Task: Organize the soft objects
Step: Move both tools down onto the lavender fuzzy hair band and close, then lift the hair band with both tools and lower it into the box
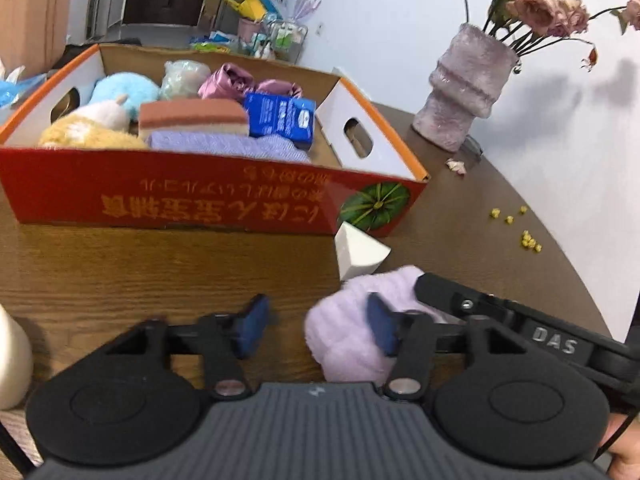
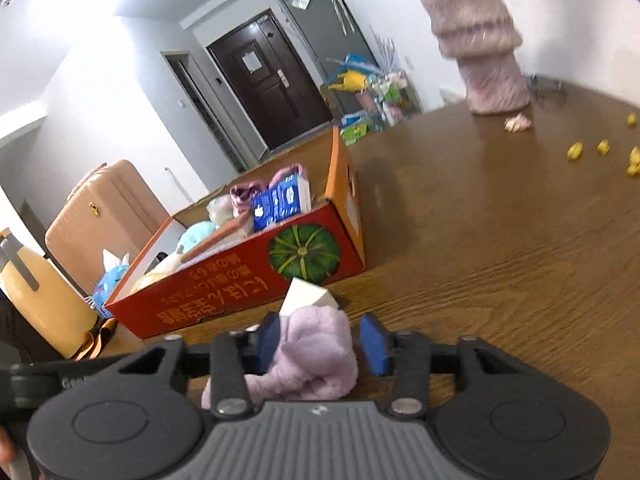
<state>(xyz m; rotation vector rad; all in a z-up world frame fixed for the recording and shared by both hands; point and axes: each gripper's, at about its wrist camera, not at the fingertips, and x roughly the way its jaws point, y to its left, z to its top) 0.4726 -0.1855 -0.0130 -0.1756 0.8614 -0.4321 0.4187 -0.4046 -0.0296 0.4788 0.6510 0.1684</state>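
Observation:
A fluffy lilac cloth (image 1: 356, 320) lies on the wooden table (image 1: 160, 264) in front of a red cardboard box (image 1: 192, 196). In the right wrist view the cloth (image 2: 316, 356) sits between the open jaws of my right gripper (image 2: 322, 342); the left blue pad (image 2: 267, 338) touches it, the right pad stands apart. My left gripper (image 1: 318, 326) is open and empty, its right pad against the cloth's side. A white wedge sponge (image 1: 358, 252) leans by the box, also in the right wrist view (image 2: 306, 296). The box holds plush toys, a sponge, cloths and a blue packet (image 1: 280, 118).
A furry pink vase (image 1: 464, 88) with dried flowers stands at the table's far right. Small yellow bits (image 1: 528, 238) and a petal (image 1: 456, 166) lie near it. A yellow bottle (image 2: 40, 304) stands left of the box. A pink suitcase (image 2: 104, 216) is behind.

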